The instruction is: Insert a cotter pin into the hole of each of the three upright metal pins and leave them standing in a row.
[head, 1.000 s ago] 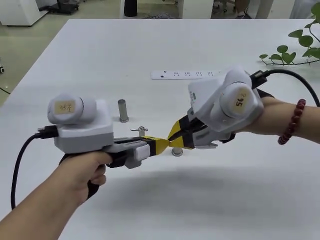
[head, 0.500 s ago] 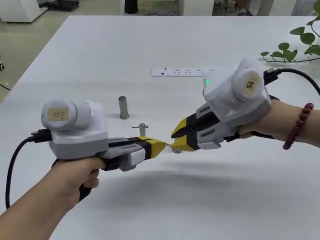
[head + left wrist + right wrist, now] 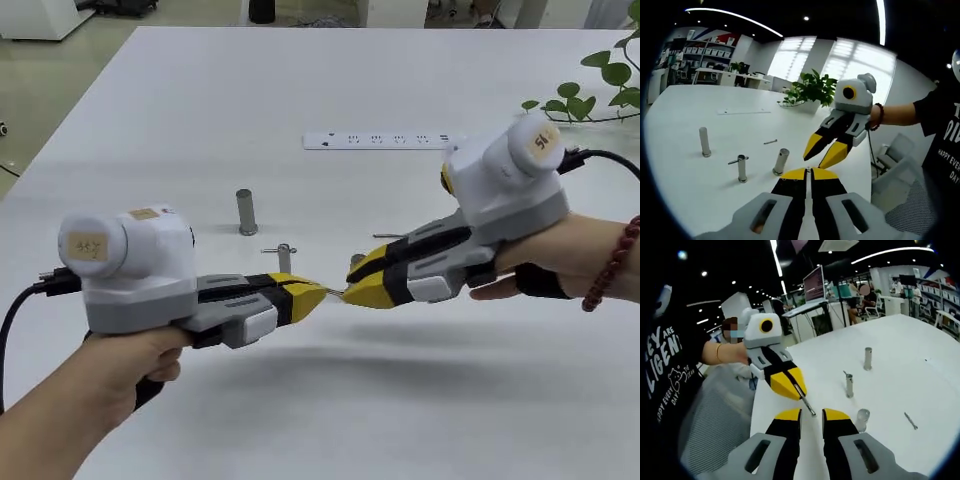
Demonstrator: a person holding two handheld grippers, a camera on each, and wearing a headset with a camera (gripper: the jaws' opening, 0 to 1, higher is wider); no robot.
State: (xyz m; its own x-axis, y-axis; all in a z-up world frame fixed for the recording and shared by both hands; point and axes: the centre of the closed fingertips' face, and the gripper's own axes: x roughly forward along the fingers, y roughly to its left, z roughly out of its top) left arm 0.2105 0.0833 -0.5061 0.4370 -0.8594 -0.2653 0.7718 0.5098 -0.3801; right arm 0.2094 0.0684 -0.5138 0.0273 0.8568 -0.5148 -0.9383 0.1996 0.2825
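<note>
left gripper yellow-black | cotter pin grey | metal pins silver | table white

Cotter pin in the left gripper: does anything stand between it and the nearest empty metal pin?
Nothing visible does. In the left gripper view bare table lies between the left gripper and that metal pin; the open right gripper hovers beside the cotter pin, off that line.

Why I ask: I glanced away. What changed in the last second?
The right gripper swung out rightward, jaws open, uncovering the nearest metal pin and a loose cotter pin. The left gripper stayed shut on its held cotter pin; the middle metal pin and far metal pin stand unmoved.
</note>
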